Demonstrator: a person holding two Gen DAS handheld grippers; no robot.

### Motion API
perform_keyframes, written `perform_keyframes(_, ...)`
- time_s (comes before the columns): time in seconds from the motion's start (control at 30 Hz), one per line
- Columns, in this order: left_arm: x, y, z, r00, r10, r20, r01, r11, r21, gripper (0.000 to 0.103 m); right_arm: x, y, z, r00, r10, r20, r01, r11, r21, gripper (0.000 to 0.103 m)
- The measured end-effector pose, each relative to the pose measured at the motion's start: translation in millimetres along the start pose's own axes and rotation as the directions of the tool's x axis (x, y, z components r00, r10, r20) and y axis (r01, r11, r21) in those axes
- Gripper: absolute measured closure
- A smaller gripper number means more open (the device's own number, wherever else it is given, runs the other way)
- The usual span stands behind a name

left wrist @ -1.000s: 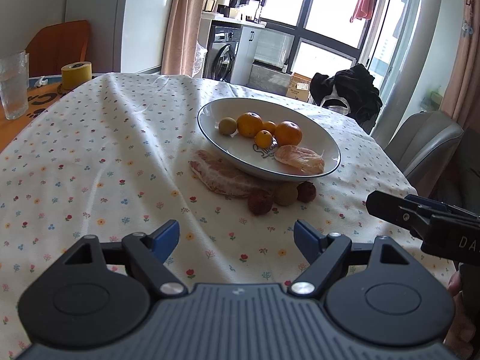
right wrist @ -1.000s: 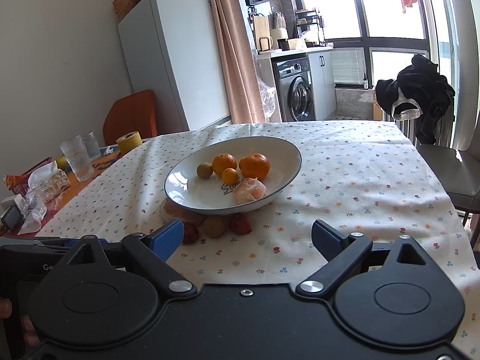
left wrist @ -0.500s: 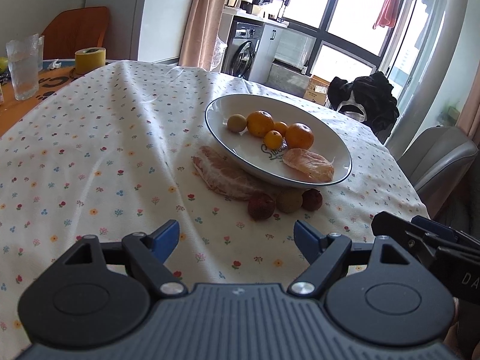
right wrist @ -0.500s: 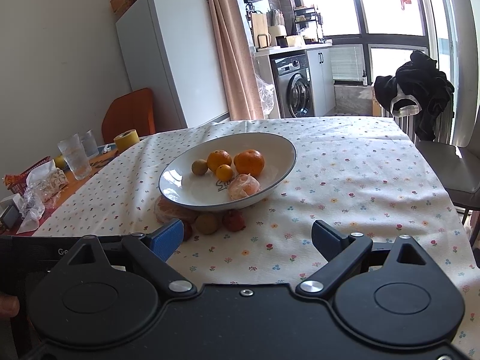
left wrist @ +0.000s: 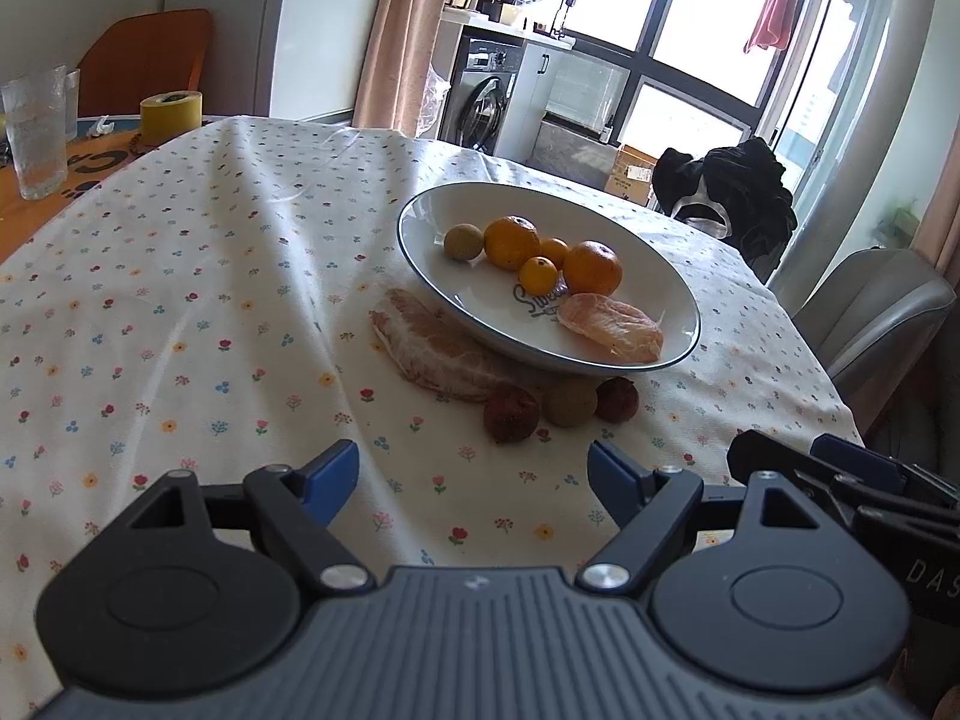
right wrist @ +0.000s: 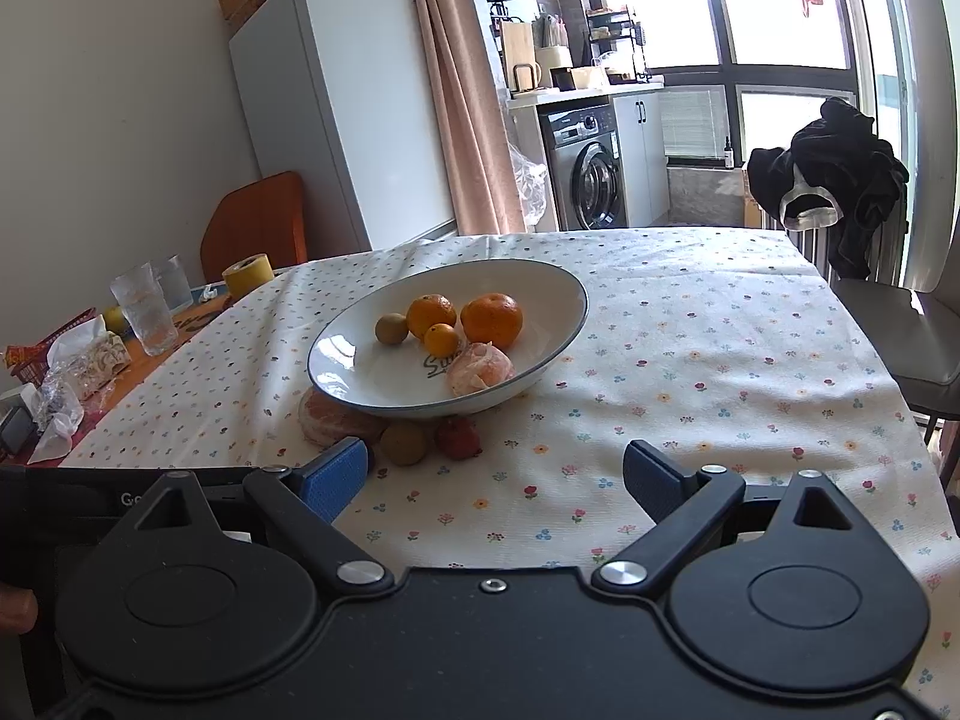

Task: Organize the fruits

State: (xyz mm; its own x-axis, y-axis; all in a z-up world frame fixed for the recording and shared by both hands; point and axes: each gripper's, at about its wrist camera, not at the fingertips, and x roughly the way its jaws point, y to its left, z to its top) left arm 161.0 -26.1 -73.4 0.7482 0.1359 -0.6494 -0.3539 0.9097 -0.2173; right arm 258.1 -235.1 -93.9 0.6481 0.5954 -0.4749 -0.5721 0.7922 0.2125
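Both tongs, left tongs and right tongs, gaping wide and empty; approach step, next closing gently on loose lychee beside bowl.

This is somebody's home, a dining corner opening onto the kitchen: a white fridge by the wall, a washing machine under the counter, pink curtains, and a flowered tablecloth over the surface, with clothes slung over a chair.
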Motion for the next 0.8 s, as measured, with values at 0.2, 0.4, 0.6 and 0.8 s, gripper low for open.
perform_keyframes(0.2, 4.9, 5.0, 5.1, 0.999, 0.039, 0.002, -0.039, 0.999, 0.006, 0.021, 6.3, 0.4, -1.4, 1.0, 0.012, -0.014, -0.012, 1.0, -0.005, 0.011)
perform_keyframes(0.4, 13.5, 7.4, 8.4, 0.999, 0.049, -0.013, -0.049, 0.999, 0.006, 0.022, 14.7, -1.3, -2.2, 0.999, 0.015, -0.03, -0.015, 1.0, -0.005, 0.012)
perform_keyframes(0.6, 22.2, 9.2, 11.6, 0.999, 0.043, -0.03, -0.042, 0.999, 0.009, 0.024, 26.7, -2.3, -2.2, 0.997, 0.037, -0.071, -0.037, 0.999, -0.001, 0.03)
perform_keyframes(0.8, 31.2, 4.8, 15.6, 0.999, 0.028, -0.041, -0.027, 0.999, 0.032, 0.035, 37.2, -2.7, -2.3, 0.994, 0.058, -0.096, -0.058, 0.998, 0.002, 0.043)
